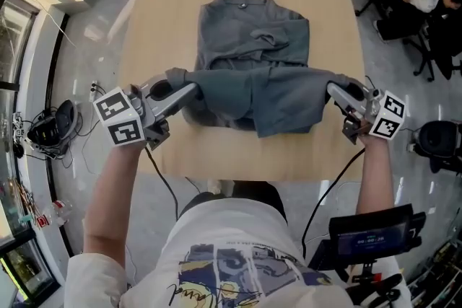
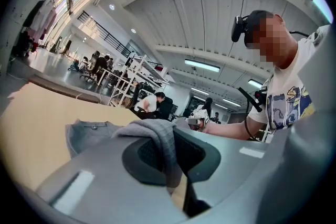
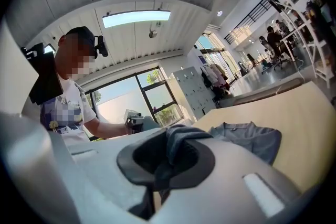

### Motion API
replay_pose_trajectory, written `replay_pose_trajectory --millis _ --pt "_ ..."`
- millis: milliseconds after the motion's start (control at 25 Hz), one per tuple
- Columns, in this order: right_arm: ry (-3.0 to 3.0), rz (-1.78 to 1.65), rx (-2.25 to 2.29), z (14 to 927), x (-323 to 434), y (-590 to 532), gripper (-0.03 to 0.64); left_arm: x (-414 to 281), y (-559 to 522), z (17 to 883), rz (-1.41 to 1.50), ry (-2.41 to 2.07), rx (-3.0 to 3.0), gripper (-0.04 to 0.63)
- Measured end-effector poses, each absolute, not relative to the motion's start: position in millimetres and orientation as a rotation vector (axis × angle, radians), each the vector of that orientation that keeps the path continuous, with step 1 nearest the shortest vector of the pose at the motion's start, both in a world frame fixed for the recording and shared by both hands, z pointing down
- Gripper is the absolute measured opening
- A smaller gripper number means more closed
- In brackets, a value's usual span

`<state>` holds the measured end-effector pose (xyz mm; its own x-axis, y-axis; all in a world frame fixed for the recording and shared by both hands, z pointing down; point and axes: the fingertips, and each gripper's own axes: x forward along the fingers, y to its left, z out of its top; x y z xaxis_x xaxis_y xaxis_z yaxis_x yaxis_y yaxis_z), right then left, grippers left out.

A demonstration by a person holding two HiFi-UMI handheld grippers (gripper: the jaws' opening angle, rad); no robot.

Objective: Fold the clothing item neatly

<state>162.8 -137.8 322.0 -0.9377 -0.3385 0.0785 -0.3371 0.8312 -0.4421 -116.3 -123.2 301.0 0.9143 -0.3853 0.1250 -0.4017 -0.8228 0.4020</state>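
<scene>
**Head view, with the two gripper views.** The pale wooden bench (image 1: 162, 18) fills the centre of the frame. I work on its middle so that the cloth has bare board to land on at every side.

The grey collared shirt (image 1: 253, 40) lies on the bench with its collar and button toward the upper edge of the frame, and its upper part is flat. Its near edge is raised off the board and drawn out as a band across the middle of the frame, hanging over the cloth beneath.

My left hand-held gripper (image 1: 189, 91) pinches the left end of that band. Its own view shows the jaws pressed together on a ridge of grey cloth. My right hand-held gripper (image 1: 334, 91) pinches the right end in the same way.

I judge that the two grips sit at opposite corners, level with each other, to keep the edge taut and straight so it can come down parallel to the collar. The fold looks about midway, with the edge raised but not yet laid.
</scene>
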Motion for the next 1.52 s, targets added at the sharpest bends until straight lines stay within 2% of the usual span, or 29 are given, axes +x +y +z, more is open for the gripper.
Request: replay_pose_trajectory --millis 240,880,1520 --pt "3.007 -0.772 -0.521 348 171 -223 0.012 -106 -202 318 0.086 -0.616 2.614 0.02" --pt "3.012 -0.804 -0.622 389 190 -355 0.012 -95 -332 346 0.173 -0.697 2.602 0.02" --pt "2.962 -0.839 -0.83 451 196 -407 0.012 -112 -401 419 0.259 -0.885 2.513 0.02"
